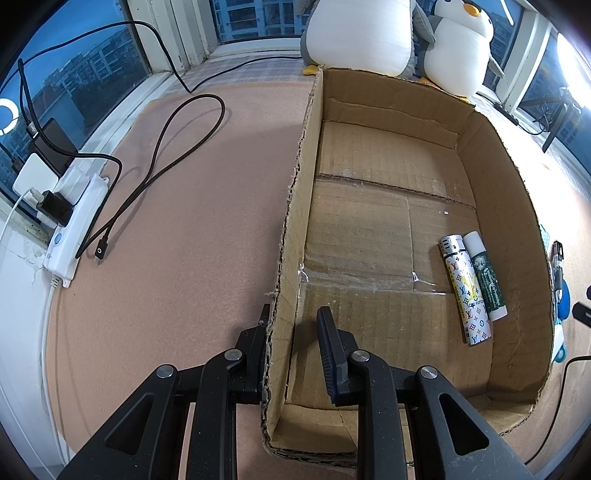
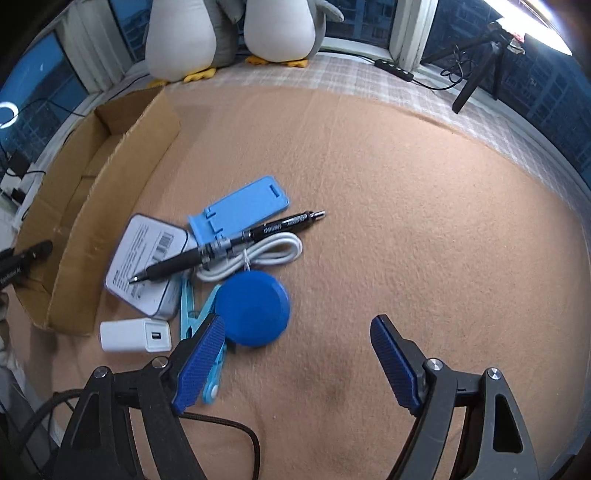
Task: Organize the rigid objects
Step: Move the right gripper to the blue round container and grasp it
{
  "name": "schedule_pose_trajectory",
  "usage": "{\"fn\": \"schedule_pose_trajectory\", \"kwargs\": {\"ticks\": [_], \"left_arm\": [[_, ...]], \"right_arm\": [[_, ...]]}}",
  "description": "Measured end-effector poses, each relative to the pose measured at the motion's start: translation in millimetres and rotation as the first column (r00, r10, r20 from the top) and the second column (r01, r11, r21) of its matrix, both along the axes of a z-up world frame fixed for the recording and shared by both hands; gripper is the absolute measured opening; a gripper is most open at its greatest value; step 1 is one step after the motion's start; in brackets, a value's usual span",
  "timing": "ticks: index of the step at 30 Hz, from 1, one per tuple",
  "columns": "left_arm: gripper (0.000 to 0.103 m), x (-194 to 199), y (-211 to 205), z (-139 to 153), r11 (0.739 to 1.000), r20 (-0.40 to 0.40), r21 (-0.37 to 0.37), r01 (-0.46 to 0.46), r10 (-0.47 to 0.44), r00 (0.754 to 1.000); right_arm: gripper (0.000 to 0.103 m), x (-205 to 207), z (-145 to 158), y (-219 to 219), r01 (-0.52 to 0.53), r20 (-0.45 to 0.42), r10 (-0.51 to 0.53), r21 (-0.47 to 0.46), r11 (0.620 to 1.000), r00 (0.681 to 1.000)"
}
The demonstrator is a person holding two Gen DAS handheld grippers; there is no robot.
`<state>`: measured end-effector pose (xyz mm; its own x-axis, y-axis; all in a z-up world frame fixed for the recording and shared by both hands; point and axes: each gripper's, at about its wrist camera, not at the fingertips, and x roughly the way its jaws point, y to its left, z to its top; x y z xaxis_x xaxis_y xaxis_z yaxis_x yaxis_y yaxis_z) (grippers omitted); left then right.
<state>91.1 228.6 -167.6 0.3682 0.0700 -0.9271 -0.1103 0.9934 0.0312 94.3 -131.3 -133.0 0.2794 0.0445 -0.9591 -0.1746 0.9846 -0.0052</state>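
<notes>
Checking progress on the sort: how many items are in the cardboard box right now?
2. A white patterned tube and a green-labelled tube lie side by side, touching, near the right wall of the cardboard box. The near corner behind the left gripper may hide something.

Both looking steeply down along each hand-held gripper, close above; left over cardboard box (image 1: 388, 229), right beside it; box (image 2: 92, 206) shared.

- Two plush penguins (image 1: 399, 33) sit by the window (image 1: 92, 74).
- A white power strip (image 1: 74, 221) lies along the window's sill, chargers plugged in.
- A black cable (image 1: 166, 162) loops just beside the strip.
- A black tripod (image 2: 480, 62) stands at the window.
</notes>
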Motion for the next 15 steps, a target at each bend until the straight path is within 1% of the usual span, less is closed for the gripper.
{"fn": "schedule_pose_trajectory", "kwargs": {"ticks": [9,11,15], "left_arm": [[0.024,0,0,0,1.000,0.001,-0.001,0.000,0.000,1.000],[0.024,0,0,0,1.000,0.001,-0.002,-0.001,0.001,1.000],[0.024,0,0,0,1.000,0.000,-0.001,0.001,-0.001,1.000]], "right_arm": [[0.077,3,-12,10,-0.028,-0.022,0.028,0.003,1.000,0.999],[0.074,4,-16,12,-0.030,-0.028,0.029,-0.008,1.000,0.999],[0.071,8,-18,13,-0.020,-0.030,0.020,0.001,1.000,0.999]]}}
